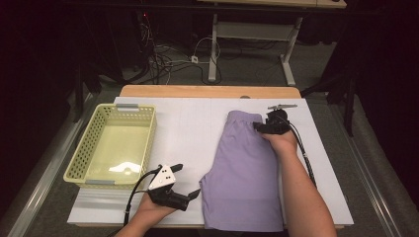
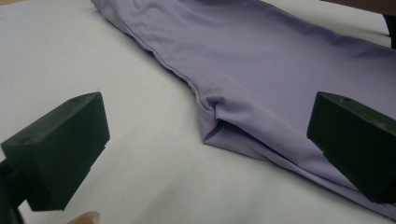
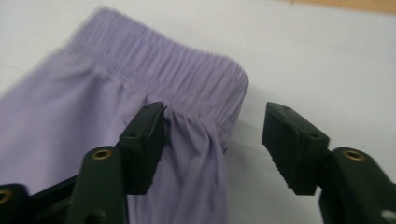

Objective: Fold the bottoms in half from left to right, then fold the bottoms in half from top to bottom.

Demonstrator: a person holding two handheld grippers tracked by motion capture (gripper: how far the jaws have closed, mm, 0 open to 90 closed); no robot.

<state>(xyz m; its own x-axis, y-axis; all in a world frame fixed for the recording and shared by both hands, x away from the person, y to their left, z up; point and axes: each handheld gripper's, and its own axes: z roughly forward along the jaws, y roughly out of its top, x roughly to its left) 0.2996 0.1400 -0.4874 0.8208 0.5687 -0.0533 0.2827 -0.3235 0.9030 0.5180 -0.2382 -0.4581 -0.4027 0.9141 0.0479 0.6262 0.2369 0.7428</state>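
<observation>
A pair of lilac shorts point(image 1: 244, 173) lies folded lengthwise on the white table cover point(image 1: 188, 128), with its elastic waistband point(image 3: 163, 65) at the far end. My right gripper point(image 1: 260, 126) hovers at the waistband's right corner. Its jaws are apart in the right gripper view point(image 3: 212, 126), with a raised pleat of cloth just below the waistband between them, touching one jaw. My left gripper point(image 1: 187, 180) rests near the front edge, just left of the shorts' leg hem point(image 2: 219, 128). It stands wide open point(image 2: 208, 116) with nothing gripped.
A pale yellow plastic basket point(image 1: 148, 143) stands empty at the left of the table. A wooden table edge point(image 1: 207, 91) runs along the far side. Beyond it, cables and desk legs lie on a dark floor.
</observation>
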